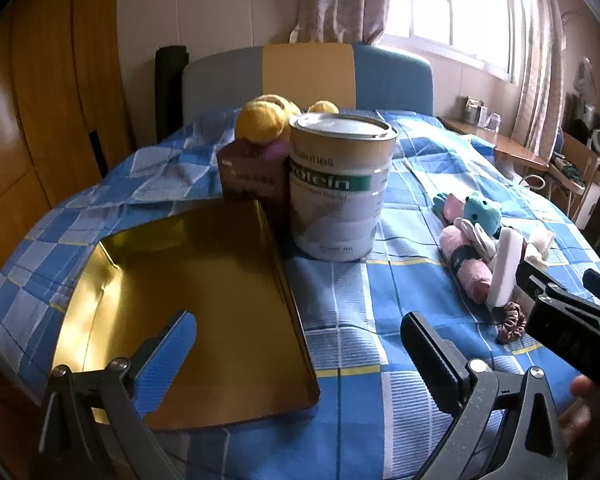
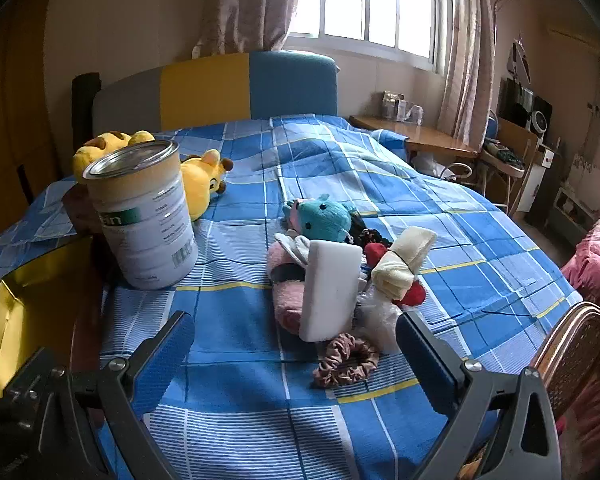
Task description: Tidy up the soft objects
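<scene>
A pile of soft things lies on the blue checked bed: a white sponge block [image 2: 330, 292] standing on end, a teal plush [image 2: 326, 218], pink rolled cloths [image 2: 286, 300], a cream roll [image 2: 404, 258] and a brown scrunchie [image 2: 346, 362]. The same pile shows at the right of the left wrist view, with the sponge [image 1: 506, 266] and scrunchie [image 1: 510, 322]. My right gripper [image 2: 296, 344] is open just short of the sponge and scrunchie. My left gripper [image 1: 300, 344] is open, its left finger over the empty gold tin tray [image 1: 188, 280]. The right gripper's body [image 1: 572, 320] enters there.
A tall white powder can [image 1: 340, 188] stands beside the tray, with a brown box [image 1: 252, 176] and yellow plush toys [image 2: 204, 182] behind it. A headboard [image 2: 220, 88] is at the far end. A wooden desk [image 2: 420, 136] and a woven chair back [image 2: 572, 344] flank the right.
</scene>
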{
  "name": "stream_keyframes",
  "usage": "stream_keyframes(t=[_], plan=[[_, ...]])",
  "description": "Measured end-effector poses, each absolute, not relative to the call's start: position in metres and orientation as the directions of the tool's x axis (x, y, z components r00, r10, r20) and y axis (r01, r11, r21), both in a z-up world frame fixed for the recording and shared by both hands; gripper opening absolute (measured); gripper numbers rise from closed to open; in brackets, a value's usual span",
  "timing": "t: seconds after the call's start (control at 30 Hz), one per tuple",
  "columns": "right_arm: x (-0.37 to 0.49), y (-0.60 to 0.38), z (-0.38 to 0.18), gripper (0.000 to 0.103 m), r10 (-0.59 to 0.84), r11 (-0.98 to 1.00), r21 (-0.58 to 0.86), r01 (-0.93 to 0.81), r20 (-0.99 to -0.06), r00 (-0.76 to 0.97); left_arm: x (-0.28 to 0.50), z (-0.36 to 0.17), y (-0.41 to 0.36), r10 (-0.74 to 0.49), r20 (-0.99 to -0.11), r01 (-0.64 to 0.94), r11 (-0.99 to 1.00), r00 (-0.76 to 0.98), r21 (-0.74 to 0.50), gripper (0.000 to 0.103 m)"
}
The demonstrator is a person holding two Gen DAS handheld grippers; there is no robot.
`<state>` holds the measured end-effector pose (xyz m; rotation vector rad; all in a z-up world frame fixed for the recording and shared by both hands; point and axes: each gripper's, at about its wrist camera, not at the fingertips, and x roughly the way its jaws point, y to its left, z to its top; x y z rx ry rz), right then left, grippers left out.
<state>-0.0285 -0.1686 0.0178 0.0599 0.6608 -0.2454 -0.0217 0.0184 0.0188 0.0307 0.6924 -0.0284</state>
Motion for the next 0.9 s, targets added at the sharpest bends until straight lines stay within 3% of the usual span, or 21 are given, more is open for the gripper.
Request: stream_keyframes(t=[0.9], plan=[[-0.014, -0.267, 0.037, 0.103, -0.187, 0.92, 0.162, 0.358, -0.621, 0.761, -0.017, 0.012, 0.001, -0.069, -0.664, 0.129, 0.991, 0.744, 0.042, 0.103]])
